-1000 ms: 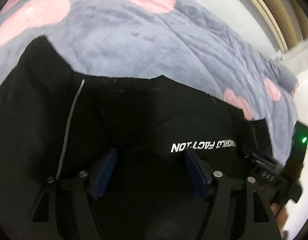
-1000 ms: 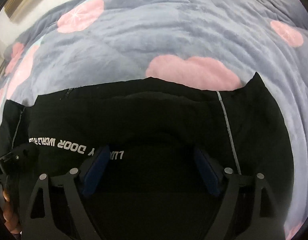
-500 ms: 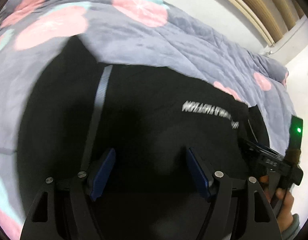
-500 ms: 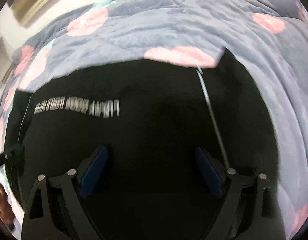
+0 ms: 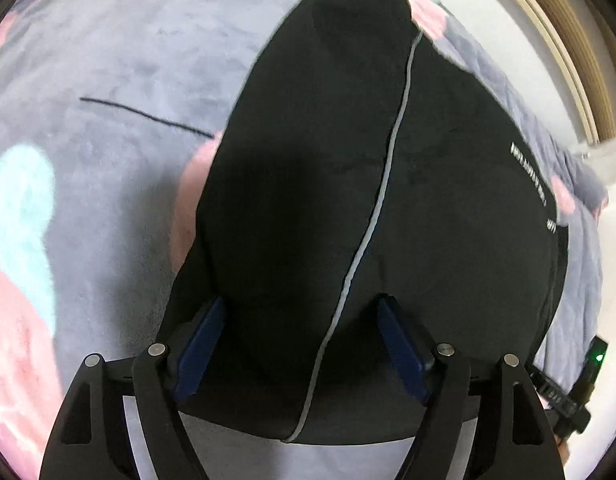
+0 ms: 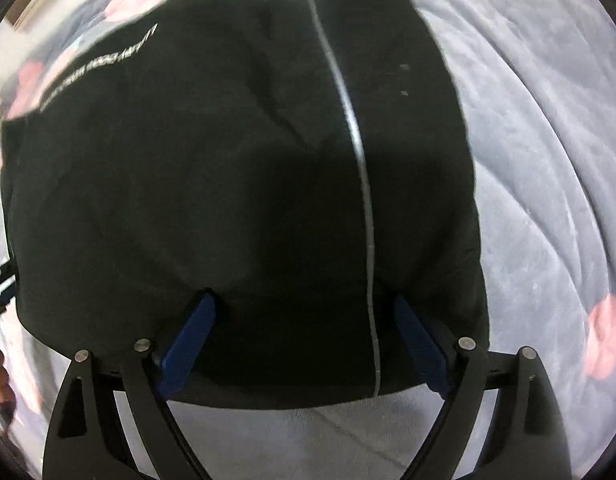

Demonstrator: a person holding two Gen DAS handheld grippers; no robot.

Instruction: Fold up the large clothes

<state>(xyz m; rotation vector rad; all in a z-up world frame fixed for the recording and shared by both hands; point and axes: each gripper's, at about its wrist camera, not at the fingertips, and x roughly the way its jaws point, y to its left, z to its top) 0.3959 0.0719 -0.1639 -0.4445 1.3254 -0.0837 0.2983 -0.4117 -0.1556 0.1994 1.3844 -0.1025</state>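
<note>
So both grippers are parked at the near hem of the black garment (image 5: pixel 388 184), which is spread out ahead of the fingers on the grey blanket (image 5: pixel 119 52) with the pink blobs. The left gripper (image 5: pixel 303 344) has its blue pads (image 5: pixel 199 344) spread wide, with the cloth bulging up between them and draped over the tips. Same story for the right gripper (image 6: pixel 303 332): pads (image 6: pixel 418 340) set wide apart, fabric humped between them, not squeezed.

My worry is that neither one actually has a pinch. If they lift like this, I'd guess the hem just slides off the tips, or one side catches and the other doesn't, and the fold goes crooked.

The grey stripe (image 5: pixel 372 216) runs right between the left fingers and just inside the right one, so a lopsided grab would show fast. Also that fleecy blanket could get nipped along with the hem.
</note>
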